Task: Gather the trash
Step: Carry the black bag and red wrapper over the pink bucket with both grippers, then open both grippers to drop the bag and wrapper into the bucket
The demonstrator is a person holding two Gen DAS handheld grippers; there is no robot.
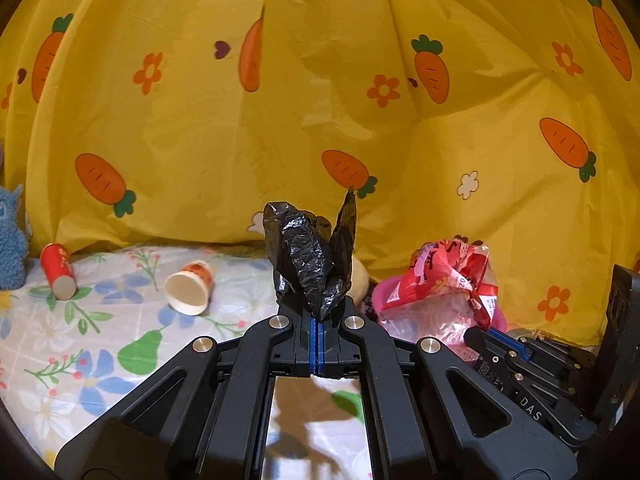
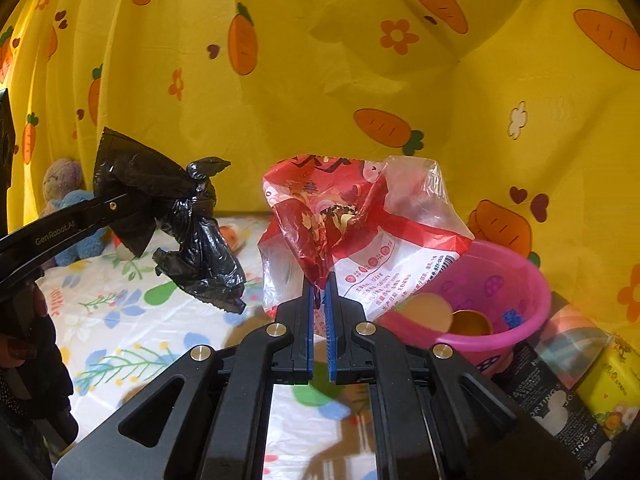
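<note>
My left gripper (image 1: 318, 316) is shut on a crumpled black plastic bag (image 1: 310, 256) and holds it above the floral sheet; the bag also shows in the right wrist view (image 2: 188, 232). My right gripper (image 2: 319, 284) is shut on a red and clear snack wrapper (image 2: 352, 220), held over the pink bowl (image 2: 516, 280); the wrapper also shows in the left wrist view (image 1: 444, 288). A white paper cup (image 1: 190, 288) lies on its side on the sheet, and a red can (image 1: 58, 270) lies further left.
The pink bowl holds two round lids. A yellow carrot-print tent wall (image 1: 320, 100) closes the back. A blue plush toy (image 1: 12, 236) sits at far left. Boxes (image 2: 576, 392) stand at the right of the bowl.
</note>
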